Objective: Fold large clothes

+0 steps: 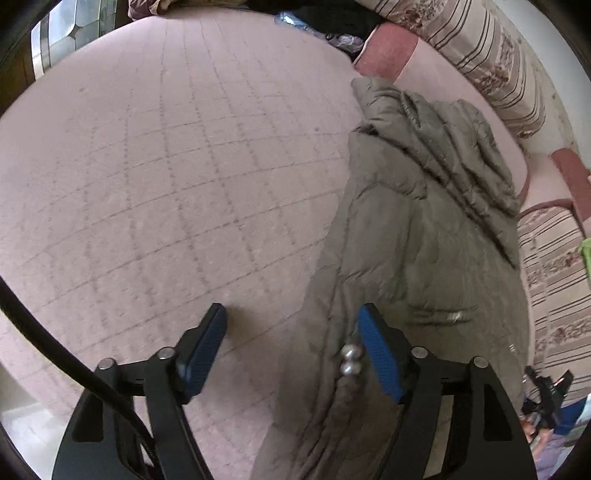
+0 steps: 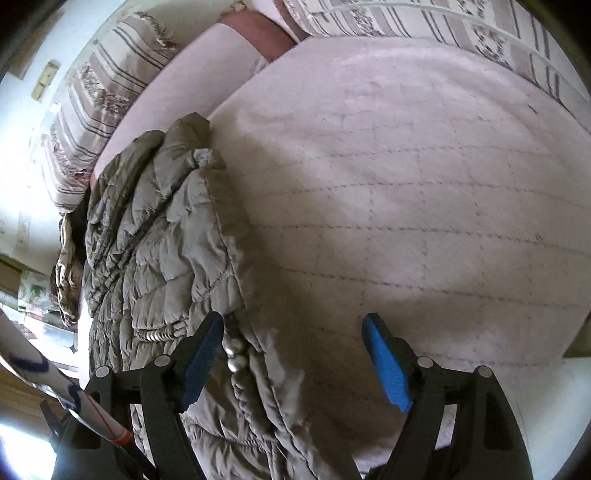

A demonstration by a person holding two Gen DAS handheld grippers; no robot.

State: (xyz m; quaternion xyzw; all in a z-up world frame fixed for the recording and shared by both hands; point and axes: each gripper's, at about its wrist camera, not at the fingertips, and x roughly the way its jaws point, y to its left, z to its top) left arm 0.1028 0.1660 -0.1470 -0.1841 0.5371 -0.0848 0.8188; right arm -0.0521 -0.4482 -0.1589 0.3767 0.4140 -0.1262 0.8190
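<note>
An olive-grey quilted jacket point(image 1: 417, 229) lies on a pale pink checked bedspread point(image 1: 166, 166), lengthwise along the right of the left wrist view. My left gripper point(image 1: 292, 310) stands open over the jacket's front edge. Its right pad point(image 1: 378, 354) sits beside two metal snaps point(image 1: 350, 358) and its left pad point(image 1: 207, 350) is over bare bedspread. In the right wrist view the jacket point(image 2: 159, 240) fills the left side. My right gripper point(image 2: 294, 317) is open astride the jacket's snap-lined edge, with the left pad point(image 2: 203, 358) over the quilting and the right pad point(image 2: 386, 362) over the bedspread point(image 2: 406, 184).
Striped floral cushions point(image 1: 491, 62) and a pink pillow point(image 1: 391, 51) line the bed's far side beyond the jacket. Dark clothes point(image 1: 325, 18) are piled at the top. A black cable point(image 1: 55, 354) crosses low left. A white tube with blue marks point(image 2: 55, 384) lies low left.
</note>
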